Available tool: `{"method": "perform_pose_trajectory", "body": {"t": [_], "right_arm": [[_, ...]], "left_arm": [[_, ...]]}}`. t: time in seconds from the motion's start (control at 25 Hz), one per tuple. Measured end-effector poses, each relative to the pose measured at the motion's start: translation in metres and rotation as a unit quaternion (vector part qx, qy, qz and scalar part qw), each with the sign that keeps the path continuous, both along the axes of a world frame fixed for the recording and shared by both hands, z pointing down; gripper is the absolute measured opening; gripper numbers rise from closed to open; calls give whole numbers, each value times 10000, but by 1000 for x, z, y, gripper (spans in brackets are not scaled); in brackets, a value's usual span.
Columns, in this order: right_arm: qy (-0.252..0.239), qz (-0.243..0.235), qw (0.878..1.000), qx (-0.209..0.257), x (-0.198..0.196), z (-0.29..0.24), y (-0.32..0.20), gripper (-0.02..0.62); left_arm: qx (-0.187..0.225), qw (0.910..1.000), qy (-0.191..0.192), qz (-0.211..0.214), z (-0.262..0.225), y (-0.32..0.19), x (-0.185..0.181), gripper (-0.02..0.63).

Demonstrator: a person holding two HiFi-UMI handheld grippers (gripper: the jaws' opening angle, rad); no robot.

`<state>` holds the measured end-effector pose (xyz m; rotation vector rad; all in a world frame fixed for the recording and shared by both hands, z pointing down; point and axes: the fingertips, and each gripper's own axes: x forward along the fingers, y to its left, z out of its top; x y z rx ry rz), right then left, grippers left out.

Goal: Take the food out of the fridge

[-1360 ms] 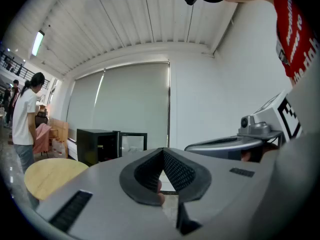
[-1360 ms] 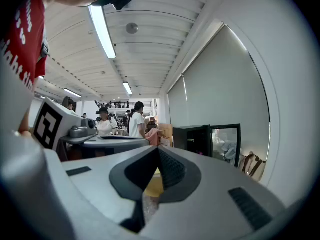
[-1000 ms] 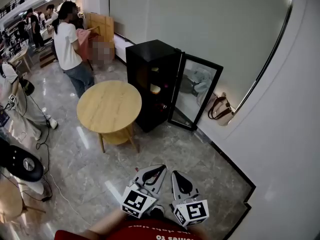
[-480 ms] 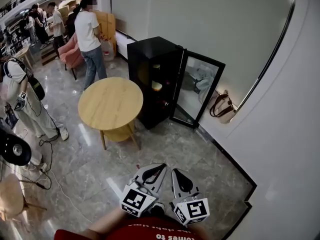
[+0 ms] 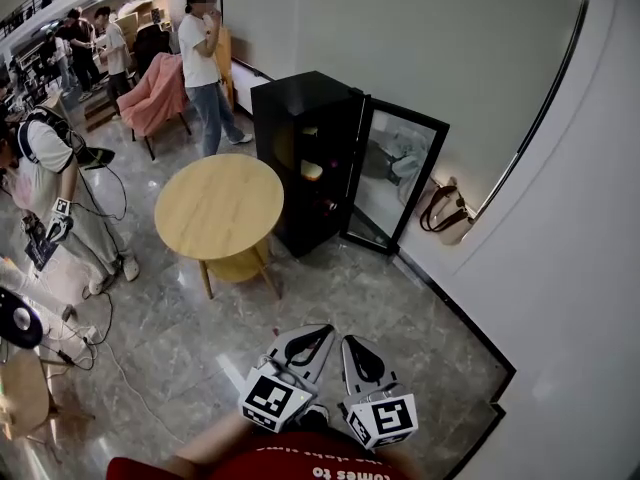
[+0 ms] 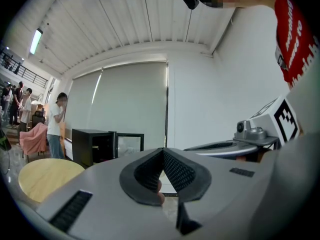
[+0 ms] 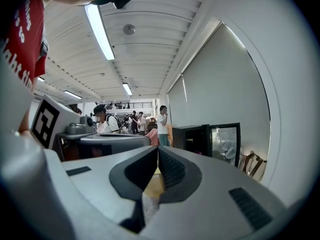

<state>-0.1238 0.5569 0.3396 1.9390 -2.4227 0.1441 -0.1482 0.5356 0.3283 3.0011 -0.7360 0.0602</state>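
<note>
The fridge (image 5: 300, 153) stands upright, door (image 5: 397, 183) open; left claw (image 5: 325, 333) and right claw (image 5: 349, 343) are closed, empty

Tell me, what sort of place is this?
Likely a big open hall or workspace, not a home: polished stone floor, several people standing about, and a small black fridge, door open, beside a round wooden table.

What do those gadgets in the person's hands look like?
The left gripper and right gripper are pale grey wedge-shaped shells tapering to a point, lined with black ribbed pads. Each carries a white cube printed with black square markers. The person wears a red shirt with white lettering.
</note>
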Motion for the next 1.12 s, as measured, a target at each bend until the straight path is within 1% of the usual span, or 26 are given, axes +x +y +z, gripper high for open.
{"method": "perform_pose_trajectory", "body": {"t": [0.2,0.32,0.44,0.56,0.68,0.92,1.12], "right_arm": [[23,52,9998,187,24,-3,5,11],[-19,19,10000,86,38,4,3,11],[-105,-110,9999,-13,40,12,-1,11],[-126,-269,9996,29,38,11,-8,11],[-196,-419,9989,56,44,14,-23,11],[-168,-351,9992,32,62,17,-69,11],[-203,-342,9992,22,79,24,-130,12]], "left_arm": [[11,10000,-21,-54,2,1,19,8],[-17,9998,-17,-222,9,-1,26,8],[-69,9991,-64,-418,15,-4,29,8],[-96,9989,-92,-448,18,-11,33,8],[-115,9985,-77,-525,21,-29,40,8],[-68,9985,-43,-533,26,-75,58,8],[-163,9989,48,-440,29,-136,79,8]]}}
